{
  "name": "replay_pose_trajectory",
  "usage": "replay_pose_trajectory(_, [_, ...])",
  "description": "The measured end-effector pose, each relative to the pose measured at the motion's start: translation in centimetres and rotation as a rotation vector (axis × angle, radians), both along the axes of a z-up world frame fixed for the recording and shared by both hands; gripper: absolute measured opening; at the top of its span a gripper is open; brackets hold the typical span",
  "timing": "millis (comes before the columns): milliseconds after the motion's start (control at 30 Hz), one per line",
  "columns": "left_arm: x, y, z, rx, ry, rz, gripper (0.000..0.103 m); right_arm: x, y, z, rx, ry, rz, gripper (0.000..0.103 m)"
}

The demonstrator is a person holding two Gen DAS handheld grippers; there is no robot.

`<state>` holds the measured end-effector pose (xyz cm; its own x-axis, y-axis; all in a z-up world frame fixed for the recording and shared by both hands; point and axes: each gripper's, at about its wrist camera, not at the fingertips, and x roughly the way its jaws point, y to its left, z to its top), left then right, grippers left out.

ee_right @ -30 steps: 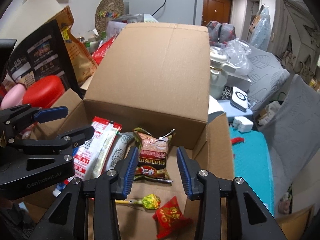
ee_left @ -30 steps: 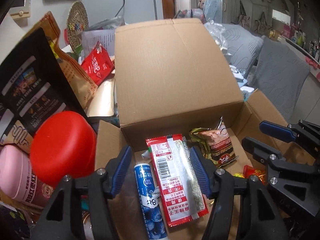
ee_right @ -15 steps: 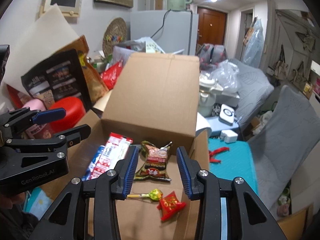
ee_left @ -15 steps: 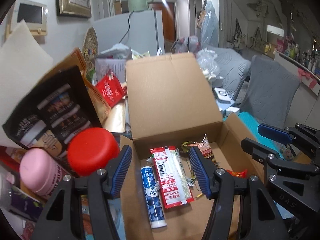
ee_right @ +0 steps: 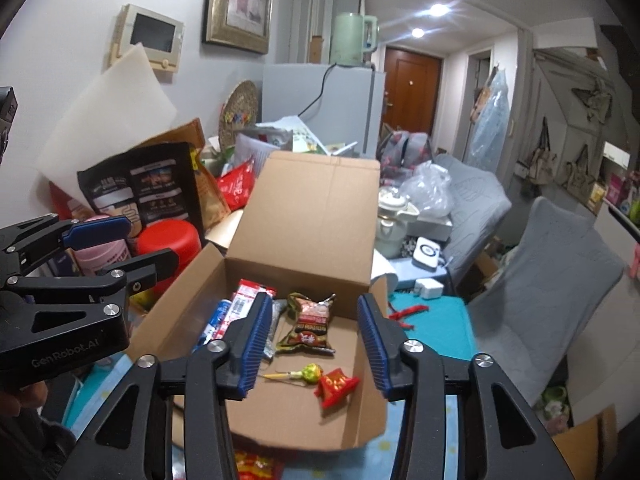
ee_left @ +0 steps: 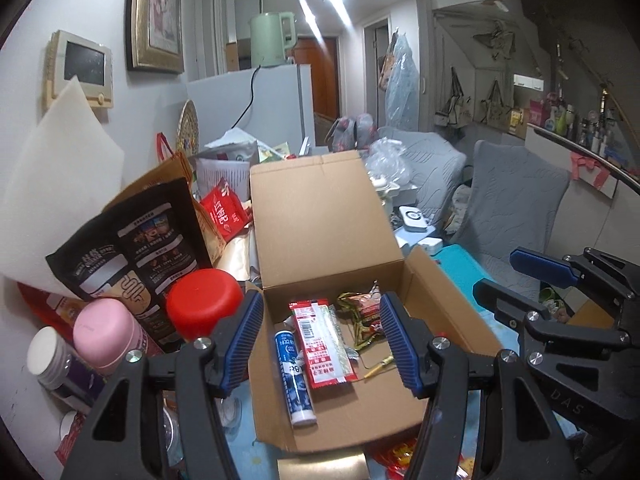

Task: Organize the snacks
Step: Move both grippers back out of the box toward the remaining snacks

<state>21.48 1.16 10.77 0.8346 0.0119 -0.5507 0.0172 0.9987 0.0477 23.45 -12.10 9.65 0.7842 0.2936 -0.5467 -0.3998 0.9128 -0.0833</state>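
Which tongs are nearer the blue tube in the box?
Left. The left tongs frame the blue tube directly; the right tongs sit over the lollipop side.

both tongs [ee_left: 322, 338] [ee_right: 312, 346] drawn back and up from the cardboard box [ee_left: 400, 408], box now smaller in view

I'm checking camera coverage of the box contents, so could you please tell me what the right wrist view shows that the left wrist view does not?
Only the right wrist view shows the small red packet and the lollipop's green head on the box floor. Only the left wrist view shows the blue tube along its full length and the white-lidded jar. Both show the open cardboard box, the long red-and-white sachet, the dark snack bag and both empty, open grippers.
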Motion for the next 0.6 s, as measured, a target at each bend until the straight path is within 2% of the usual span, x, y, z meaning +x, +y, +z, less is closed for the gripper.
replay_pose_trajectory(133, [-1.8,-0.4,0.6,-0.002,-0.017,-0.012,0.062,-2.3,-0.3,0.7,-0.010,-0.024,-0.004,0.046])
replay_pose_trajectory(167, [-2.5,-0.6,0.8,-0.003,-0.020,-0.015,0.066,-3.0,-0.4,0.8,-0.010,-0.031,-0.008,0.050])
replay_pose_trajectory(200, [-3.1,-0.7,0.8,-0.004,-0.026,-0.017,0.076,-3.4,-0.6,0.9,-0.009,-0.036,-0.010,0.054])
replay_pose_trajectory(233, [-3.9,-0.9,1.0,-0.001,-0.042,-0.020,0.081,-4.0,-0.7,0.9,-0.007,-0.040,-0.012,0.055])
replay_pose_trajectory(433, [-7.7,-1.7,1.5,0.007,-0.076,-0.041,0.081,-7.3,-1.5,0.8,0.002,-0.055,-0.023,0.055])
replay_pose_trajectory(500, [-8.8,-1.9,1.4,0.009,-0.079,-0.050,0.082,-8.5,-1.9,0.7,0.012,-0.060,-0.026,0.062])
replay_pose_trajectory(600, [-10.4,-2.1,0.9,-0.003,-0.075,-0.066,0.082,-10.2,-2.5,0.4,0.017,-0.064,-0.035,0.062])
